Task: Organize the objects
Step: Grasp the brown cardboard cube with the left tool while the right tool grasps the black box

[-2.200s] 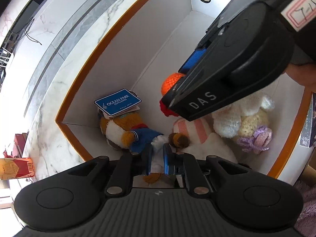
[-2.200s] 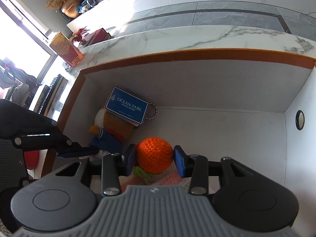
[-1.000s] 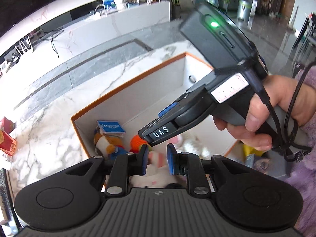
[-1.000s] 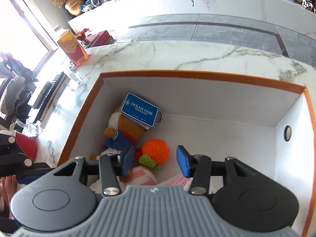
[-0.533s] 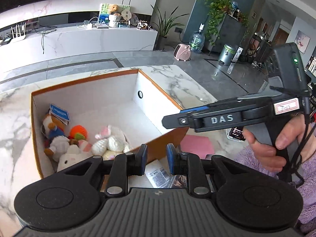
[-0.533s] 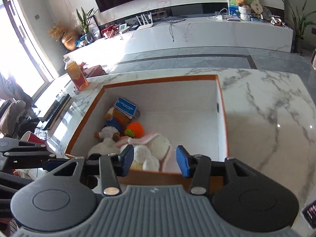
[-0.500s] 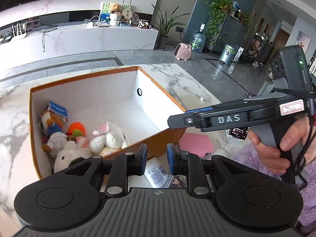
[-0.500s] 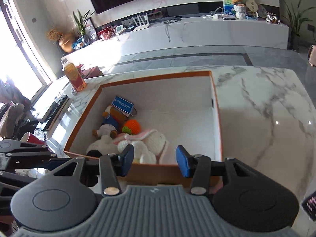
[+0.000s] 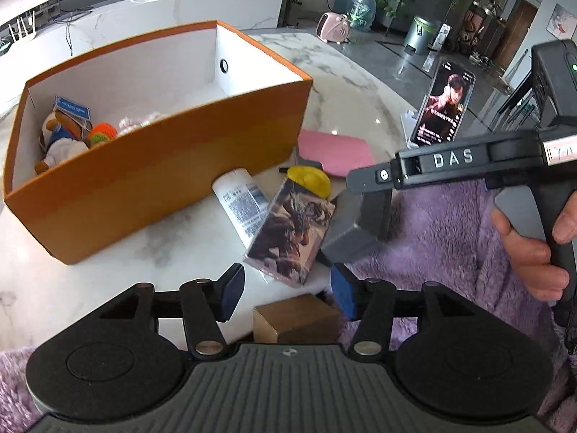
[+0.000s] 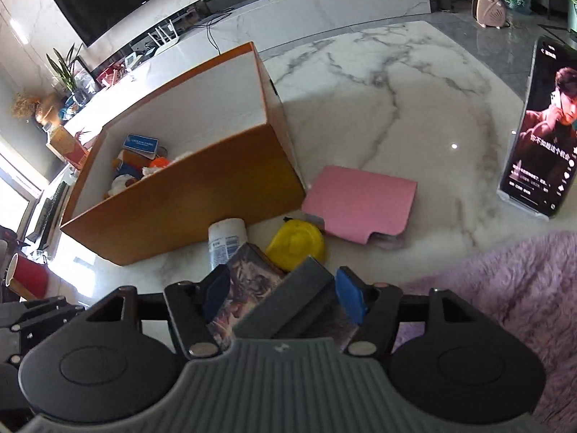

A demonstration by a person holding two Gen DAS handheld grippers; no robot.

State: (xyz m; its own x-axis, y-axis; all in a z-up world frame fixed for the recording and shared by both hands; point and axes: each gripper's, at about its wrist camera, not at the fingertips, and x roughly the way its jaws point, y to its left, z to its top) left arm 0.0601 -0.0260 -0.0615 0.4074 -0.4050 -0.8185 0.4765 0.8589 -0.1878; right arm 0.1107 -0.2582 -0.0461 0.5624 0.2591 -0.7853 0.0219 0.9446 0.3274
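Observation:
An orange box (image 9: 151, 176) with white inner walls stands on the marble table and holds plush toys (image 9: 61, 137). It also shows in the right wrist view (image 10: 202, 195). In front of it lie a white tube (image 9: 239, 202), a dark picture card pack (image 9: 288, 231), a yellow toy (image 9: 312, 180), a grey block (image 9: 357, 227), a pink pouch (image 9: 333, 151) and a wooden block (image 9: 292, 319). My left gripper (image 9: 285, 294) is open above the wooden block. My right gripper (image 10: 283, 297) is open, its fingers either side of the card pack (image 10: 245, 288) and grey block (image 10: 292, 303).
A phone on a stand (image 10: 541, 126) plays a video at the right of the table. A purple fluffy sleeve (image 9: 450, 238) lies along the near edge. A red cup (image 10: 25, 276) stands beyond the table's left edge.
Both grippers have drawn back out of the box toward the near table edge. My left gripper has opened wide. The loose objects in front of the box have come into view.

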